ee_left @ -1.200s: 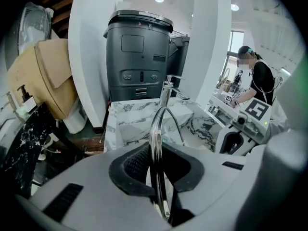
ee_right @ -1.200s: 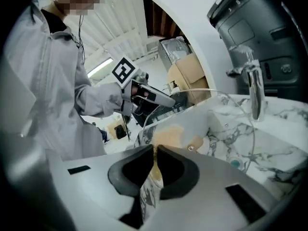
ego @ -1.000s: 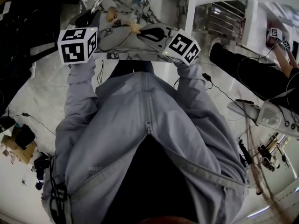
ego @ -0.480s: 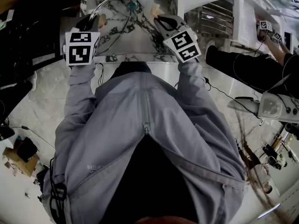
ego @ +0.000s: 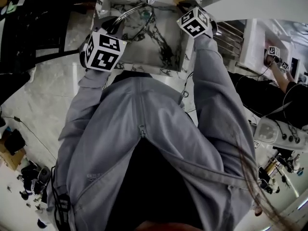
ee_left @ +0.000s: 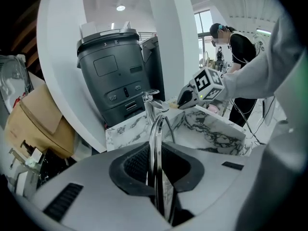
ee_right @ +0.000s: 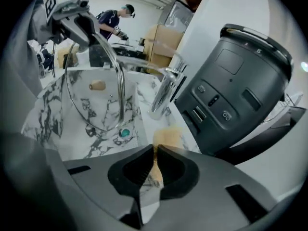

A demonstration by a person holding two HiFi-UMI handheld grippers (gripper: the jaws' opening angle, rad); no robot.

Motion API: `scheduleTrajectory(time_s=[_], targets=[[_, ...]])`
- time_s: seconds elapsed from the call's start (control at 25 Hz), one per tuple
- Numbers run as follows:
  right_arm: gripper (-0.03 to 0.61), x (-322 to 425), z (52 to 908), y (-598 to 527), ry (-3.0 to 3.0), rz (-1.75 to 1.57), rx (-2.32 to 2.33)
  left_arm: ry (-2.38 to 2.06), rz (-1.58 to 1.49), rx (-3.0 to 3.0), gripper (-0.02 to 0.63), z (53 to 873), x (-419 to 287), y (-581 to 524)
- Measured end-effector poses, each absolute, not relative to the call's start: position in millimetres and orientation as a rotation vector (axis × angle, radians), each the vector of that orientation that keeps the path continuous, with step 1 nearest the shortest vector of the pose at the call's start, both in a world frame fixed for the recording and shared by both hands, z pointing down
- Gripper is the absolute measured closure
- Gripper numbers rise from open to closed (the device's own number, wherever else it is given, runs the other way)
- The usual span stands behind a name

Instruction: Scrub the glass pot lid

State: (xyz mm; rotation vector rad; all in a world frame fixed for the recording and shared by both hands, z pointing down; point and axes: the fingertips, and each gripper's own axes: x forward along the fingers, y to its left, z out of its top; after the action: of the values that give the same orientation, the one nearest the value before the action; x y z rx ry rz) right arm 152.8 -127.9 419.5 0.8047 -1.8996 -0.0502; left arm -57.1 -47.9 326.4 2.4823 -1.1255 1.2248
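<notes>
**Thin grips on lid and sponge above a hard sink**

The biggest danger was for the glass pot lid (ego: 132, 20). It stood on edge above the marble sink (ego: 159, 47), at the sink's left side. The left gripper (ee_left: 158, 170) held it only by the metal rim, with the jaws narrow and closed on that rim. In my judgement, a strong scrubbing push on the glass could turn the lid in this small grip or pull it out, and the stone below would probably break it. The faucet (ee_right: 163, 93) stood near, so a swinging lid could also hit it.

The smaller danger was for the sponge (ee_right: 166, 137). The right gripper (ee_right: 155, 150) was at the far right corner of the sink, well apart from the lid. Its jaws were pressed together on what looked like only a thin edge of the sponge, so rubbing could drag the sponge out.

Counted:
- one sink
- one dark grey machine (ee_right: 236, 85) behind the sink
- one lid
- two grippers
- one faucet
- one sponge
- one wooden knob (ee_right: 96, 84) on the lid
- one green drain plug (ee_right: 124, 133)
</notes>
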Motion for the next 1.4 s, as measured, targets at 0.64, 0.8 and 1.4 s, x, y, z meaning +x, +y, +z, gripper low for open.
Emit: scheduleTrajectory(time_s=[0.64,0.8,1.4], targets=[[0.379,150,466,-157,-1.860,-0.022,0.580,-1.115,1.184,2.487,0.552,328,-57,-59],[0.365,145,419,-144,-1.935,-0.085,0.635,-1.078,1.175,2.514,0.552,326,-56,-58],[0.351,-9,354,-24,-2.106,-0.374,0.071,-0.737,1.273,2.806,0.552,323,-31,-1]])
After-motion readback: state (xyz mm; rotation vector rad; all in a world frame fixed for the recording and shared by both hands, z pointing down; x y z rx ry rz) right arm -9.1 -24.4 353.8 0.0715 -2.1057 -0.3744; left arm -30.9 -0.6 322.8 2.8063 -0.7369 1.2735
